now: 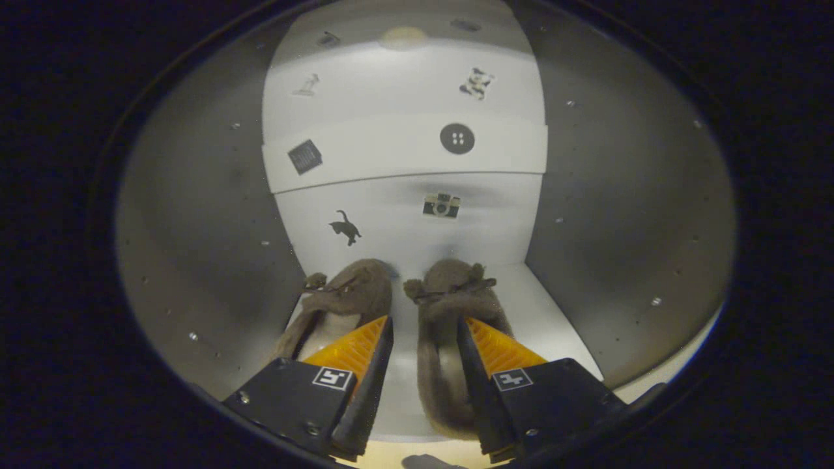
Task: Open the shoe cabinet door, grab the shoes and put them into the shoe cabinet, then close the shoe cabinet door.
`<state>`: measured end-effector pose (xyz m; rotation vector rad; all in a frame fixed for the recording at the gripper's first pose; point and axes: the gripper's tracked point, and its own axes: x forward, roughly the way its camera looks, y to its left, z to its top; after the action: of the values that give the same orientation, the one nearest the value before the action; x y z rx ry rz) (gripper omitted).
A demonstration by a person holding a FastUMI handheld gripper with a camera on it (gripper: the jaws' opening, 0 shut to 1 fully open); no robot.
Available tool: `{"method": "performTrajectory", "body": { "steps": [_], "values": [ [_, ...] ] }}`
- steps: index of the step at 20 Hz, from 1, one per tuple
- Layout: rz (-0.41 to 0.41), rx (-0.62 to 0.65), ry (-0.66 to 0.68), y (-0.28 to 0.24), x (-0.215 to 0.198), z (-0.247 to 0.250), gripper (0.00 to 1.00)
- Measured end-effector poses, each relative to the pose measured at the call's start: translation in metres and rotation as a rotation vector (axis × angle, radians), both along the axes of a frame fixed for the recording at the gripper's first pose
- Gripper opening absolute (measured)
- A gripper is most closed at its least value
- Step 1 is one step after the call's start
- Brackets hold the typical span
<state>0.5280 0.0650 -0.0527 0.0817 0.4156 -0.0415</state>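
Now your gripper (425,339) sits parted inside the shoe cabinet (208,260), gripping nothing, both shoes (355,293) on its floor. Placing looks done; next, back out and shut the door

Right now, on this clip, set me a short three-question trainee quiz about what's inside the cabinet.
1. True or false: both brown shoes sit on the shoe cabinet floor.
2. The hand-held gripper fingers are: A) apart B) pressed shut.
3. Which sticker is just above the right shoe?

Key: 1. True. 2. A, apart, with the right shoe's inner side between them. 3. The camera sticker.
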Motion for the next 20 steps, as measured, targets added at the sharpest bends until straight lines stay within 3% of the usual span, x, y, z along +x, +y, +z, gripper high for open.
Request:
{"method": "performTrajectory", "body": {
  "steps": [8,13,20],
  "values": [
    [0.101,-0.042,-0.235,0.021,-0.138,0.056,0.67],
    [0.129,-0.071,-0.356,0.018,-0.236,0.08,0.82],
    [0.177,-0.01,-0.391,0.017,-0.389,0.087,1.0]
  ]
}}
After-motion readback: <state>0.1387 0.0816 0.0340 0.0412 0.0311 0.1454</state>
